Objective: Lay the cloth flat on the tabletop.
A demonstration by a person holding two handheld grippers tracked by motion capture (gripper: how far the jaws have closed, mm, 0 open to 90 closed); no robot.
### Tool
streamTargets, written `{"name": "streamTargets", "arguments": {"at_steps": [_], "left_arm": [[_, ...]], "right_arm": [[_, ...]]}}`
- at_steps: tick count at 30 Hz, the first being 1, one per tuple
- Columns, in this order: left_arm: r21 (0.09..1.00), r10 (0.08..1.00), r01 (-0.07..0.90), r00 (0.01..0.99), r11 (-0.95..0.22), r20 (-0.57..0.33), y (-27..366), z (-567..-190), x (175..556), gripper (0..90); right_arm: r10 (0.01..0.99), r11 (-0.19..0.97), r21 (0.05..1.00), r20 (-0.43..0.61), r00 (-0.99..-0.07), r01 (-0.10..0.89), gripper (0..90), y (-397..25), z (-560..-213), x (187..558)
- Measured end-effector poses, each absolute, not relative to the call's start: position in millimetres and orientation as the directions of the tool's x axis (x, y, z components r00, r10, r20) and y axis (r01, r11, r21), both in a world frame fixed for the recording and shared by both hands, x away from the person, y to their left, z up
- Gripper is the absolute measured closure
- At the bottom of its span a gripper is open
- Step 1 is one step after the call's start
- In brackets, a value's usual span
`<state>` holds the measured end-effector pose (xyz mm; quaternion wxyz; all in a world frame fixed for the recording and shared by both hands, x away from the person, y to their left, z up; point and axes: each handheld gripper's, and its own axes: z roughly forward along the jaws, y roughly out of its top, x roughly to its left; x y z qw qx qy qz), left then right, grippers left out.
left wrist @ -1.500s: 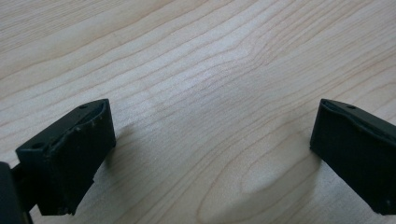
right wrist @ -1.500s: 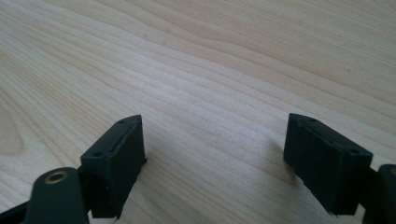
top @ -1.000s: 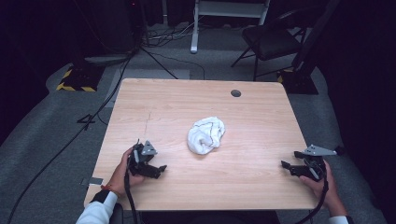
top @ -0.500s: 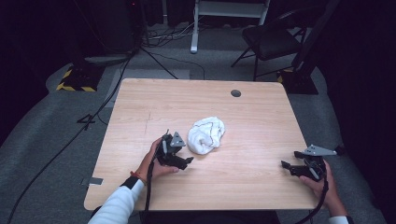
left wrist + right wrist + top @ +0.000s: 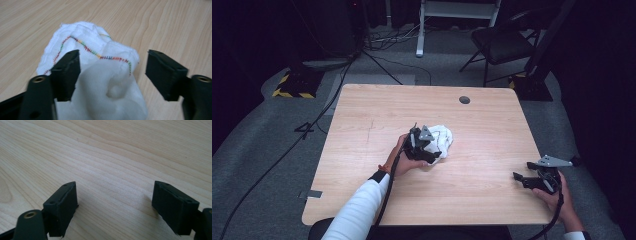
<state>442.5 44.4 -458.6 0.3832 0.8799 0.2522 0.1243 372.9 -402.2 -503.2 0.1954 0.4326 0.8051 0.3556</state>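
A crumpled white cloth point(image 5: 443, 139) with a multicoloured stitched hem lies near the middle of the wooden table point(image 5: 382, 115). My left gripper point(image 5: 430, 152) is at the cloth's near-left side. In the left gripper view the cloth point(image 5: 100, 75) bulges between the jaws, which stand wide apart, so the left gripper point(image 5: 112, 72) is open around it. My right gripper point(image 5: 521, 179) rests near the table's front right corner, held by a hand. It is open point(image 5: 113, 202) over bare wood with nothing between its fingers.
A round dark grommet point(image 5: 464, 100) sits in the table near the far edge. Beyond the table stand a black chair point(image 5: 507, 45), a white frame leg point(image 5: 419, 30) and cables on the grey floor. A strip of tape point(image 5: 310, 194) lies by the table's front left corner.
My left gripper has travelled from the table's front left up and to the right until its jaws straddle the cloth. The right gripper has stayed put.
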Motion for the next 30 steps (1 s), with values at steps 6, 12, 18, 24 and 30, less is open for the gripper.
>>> {"name": "streamTargets", "arguments": {"at_steps": [6,12,18,24,30], "left_arm": [[0.705,0.532,0.371,0.847,-0.605,0.011,47.0,-466.4,450.1,49.4],[0.668,0.496,0.373,0.868,-0.644,-0.006,53.3,-470.2,450.4,66.2],[0.667,0.475,0.388,0.878,-0.636,-0.058,53.7,-473.7,448.9,77.3],[0.672,0.422,0.367,0.902,-0.643,-0.089,55.6,-474.5,438.3,78.9],[0.662,0.330,0.290,0.941,-0.691,-0.068,60.0,-473.4,412.7,79.2]], "right_arm": [[0.837,0.368,0.743,-0.002,-0.547,0.559,20.4,-401.4,-503.3,373.9],[0.836,0.374,0.737,-0.005,-0.549,0.563,19.0,-400.0,-502.7,376.7],[0.820,0.412,0.734,-0.042,-0.570,0.539,24.6,-397.7,-500.3,379.4],[0.800,0.448,0.729,-0.070,-0.595,0.517,32.6,-387.9,-492.1,386.3],[0.756,0.450,0.753,-0.035,-0.653,0.480,36.0,-367.5,-475.8,393.5]]}}
